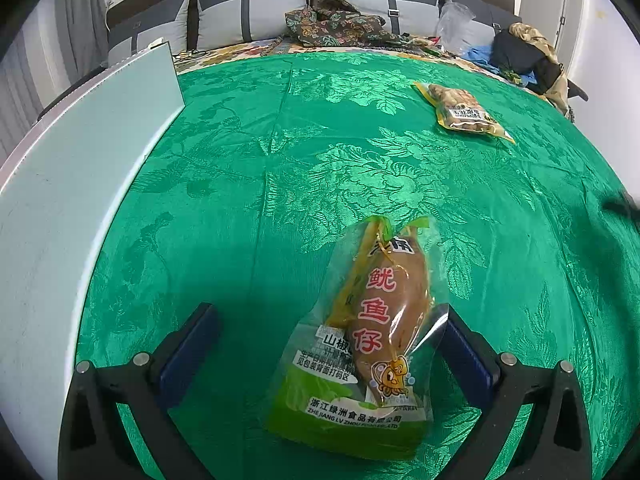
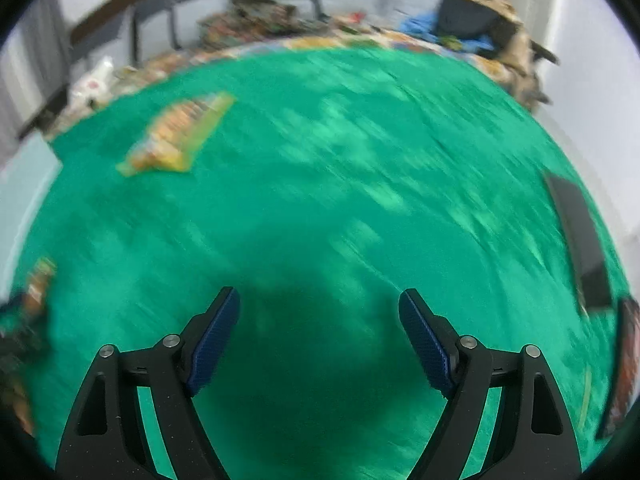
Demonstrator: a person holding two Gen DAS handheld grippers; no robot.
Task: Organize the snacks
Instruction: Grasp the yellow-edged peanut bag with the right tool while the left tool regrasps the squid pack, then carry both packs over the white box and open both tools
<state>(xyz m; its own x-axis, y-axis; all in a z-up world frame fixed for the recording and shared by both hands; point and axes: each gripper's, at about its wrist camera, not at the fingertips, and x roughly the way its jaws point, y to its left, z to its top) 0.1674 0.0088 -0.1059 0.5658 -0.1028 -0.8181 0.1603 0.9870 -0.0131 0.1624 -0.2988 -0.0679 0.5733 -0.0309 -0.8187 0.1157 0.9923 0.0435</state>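
A clear-and-green squid snack packet (image 1: 372, 332) with red characters lies on the green tablecloth (image 1: 280, 160). My left gripper (image 1: 328, 320) is open, its jaws on either side of the packet's lower half, the right pad touching the packet's edge. A second yellow snack packet (image 1: 460, 110) lies at the far right; it also shows blurred in the right wrist view (image 2: 176, 140). My right gripper (image 2: 320, 304) is open and empty over bare cloth. The right wrist view is motion-blurred.
A pale flat board (image 1: 80, 168) stands along the left side of the table. A dark flat object (image 2: 580, 236) lies at the right edge. A sofa with cushions (image 1: 256, 8), patterned clothes (image 1: 340, 24) and bags (image 1: 520, 52) are behind the table.
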